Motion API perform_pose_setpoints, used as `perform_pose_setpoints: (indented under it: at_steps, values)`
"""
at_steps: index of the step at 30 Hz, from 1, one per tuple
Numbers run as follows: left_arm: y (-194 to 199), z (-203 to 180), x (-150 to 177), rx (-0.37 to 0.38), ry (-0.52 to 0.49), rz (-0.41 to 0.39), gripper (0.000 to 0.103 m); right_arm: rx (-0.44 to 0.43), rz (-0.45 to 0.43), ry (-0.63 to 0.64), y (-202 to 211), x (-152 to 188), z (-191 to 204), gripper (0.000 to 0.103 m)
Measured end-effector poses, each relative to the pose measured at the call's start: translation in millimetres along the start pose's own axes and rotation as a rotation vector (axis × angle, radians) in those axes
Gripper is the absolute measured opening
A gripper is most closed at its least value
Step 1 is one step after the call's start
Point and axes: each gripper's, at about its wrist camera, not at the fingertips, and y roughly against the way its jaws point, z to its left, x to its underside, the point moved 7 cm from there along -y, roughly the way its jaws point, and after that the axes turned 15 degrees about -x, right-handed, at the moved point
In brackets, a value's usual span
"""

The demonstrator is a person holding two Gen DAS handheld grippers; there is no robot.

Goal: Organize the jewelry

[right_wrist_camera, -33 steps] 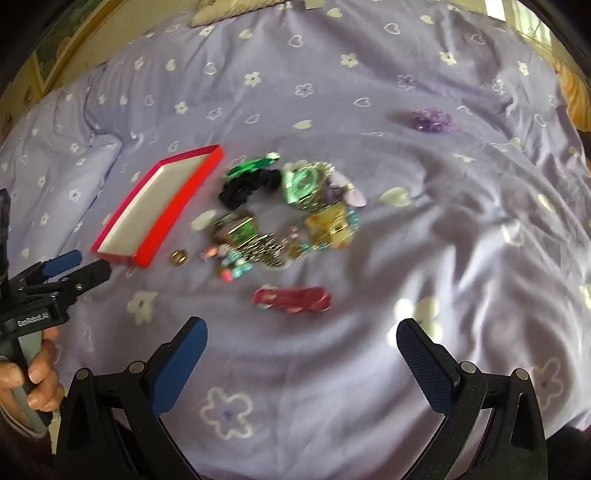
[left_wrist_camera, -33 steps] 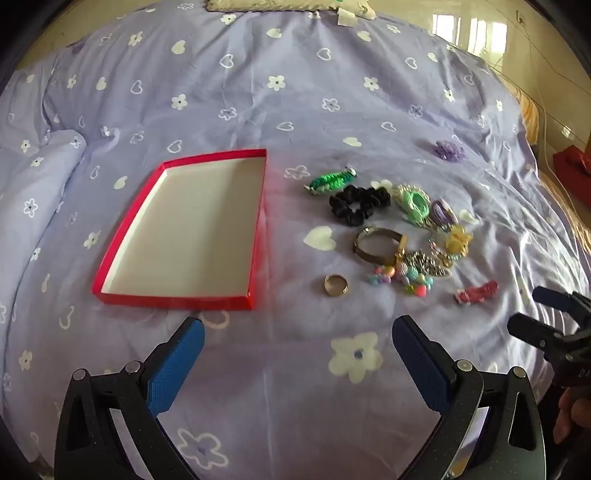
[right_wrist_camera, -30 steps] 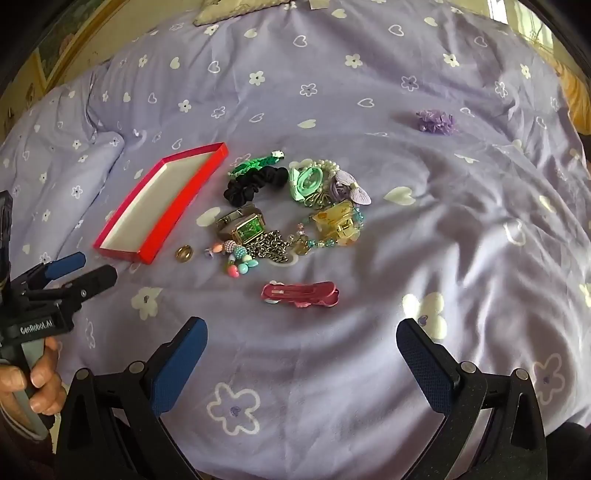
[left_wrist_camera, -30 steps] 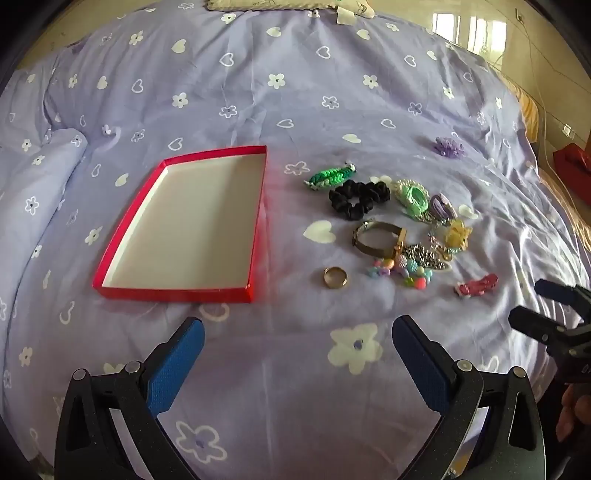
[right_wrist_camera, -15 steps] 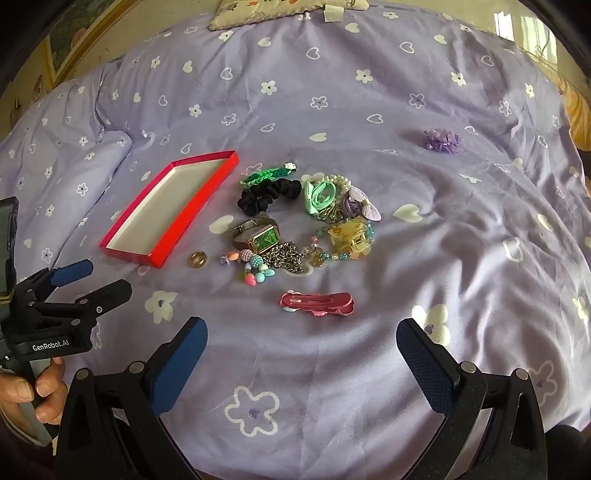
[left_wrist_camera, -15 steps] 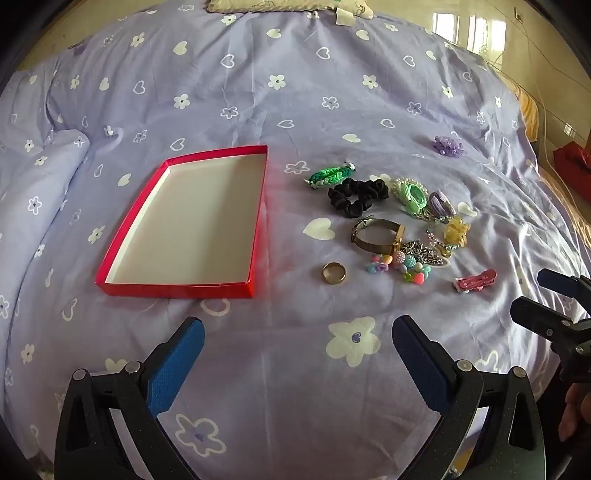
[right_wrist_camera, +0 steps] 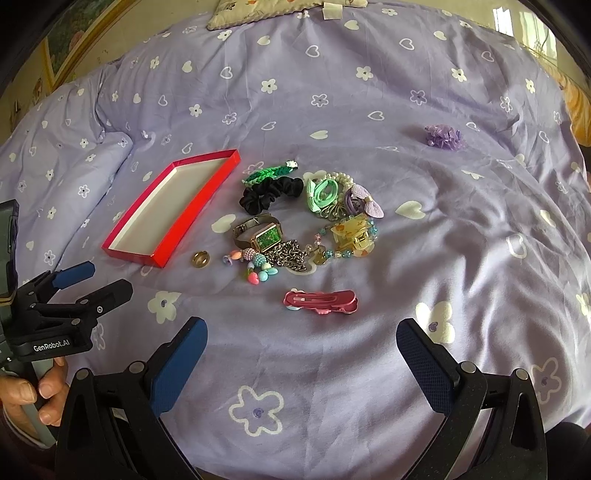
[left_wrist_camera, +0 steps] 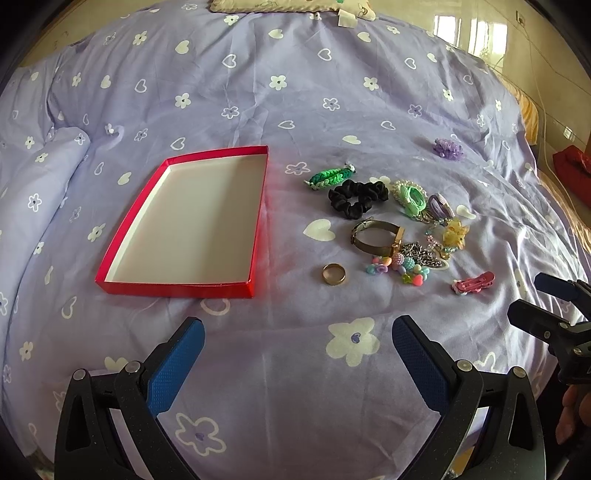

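A shallow red tray (left_wrist_camera: 258,206) (right_wrist_camera: 195,214) with a white inside lies empty on the lilac bedspread. To its right sits a pile of jewelry: a black scrunchie (left_wrist_camera: 356,199) (right_wrist_camera: 269,194), a green braided band (left_wrist_camera: 328,176), a green-faced watch (right_wrist_camera: 264,232), a gold ring (left_wrist_camera: 334,274) (right_wrist_camera: 200,259), coloured beads (right_wrist_camera: 258,267), a yellow claw clip (right_wrist_camera: 352,236) and a pink hair clip (left_wrist_camera: 474,282) (right_wrist_camera: 319,301). My left gripper (left_wrist_camera: 297,354) hangs open near the tray's front edge. My right gripper (right_wrist_camera: 301,356) is open just short of the pink clip. Both hold nothing.
A purple flower hair tie (left_wrist_camera: 447,148) (right_wrist_camera: 443,137) lies apart at the far right. A patterned pillow (right_wrist_camera: 273,11) rests at the head of the bed. A rolled fold of bedding (left_wrist_camera: 40,192) rises at the left. A hand (right_wrist_camera: 33,391) grips the left tool's handle.
Both grippers have drawn back and risen a little, so tray and jewelry sit slightly farther off. The right view has steadied. Nothing on the bed has moved.
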Motion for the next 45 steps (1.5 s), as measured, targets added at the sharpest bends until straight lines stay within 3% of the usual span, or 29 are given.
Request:
perform_pose_setpoints:
  at_steps: [45]
  values:
    - [6.6, -3.5, 1.3, 0.009, 0.003, -0.004, 0.102, -0.025, -0.016, 0.010, 4.5, -5.0, 6.7, 0.103]
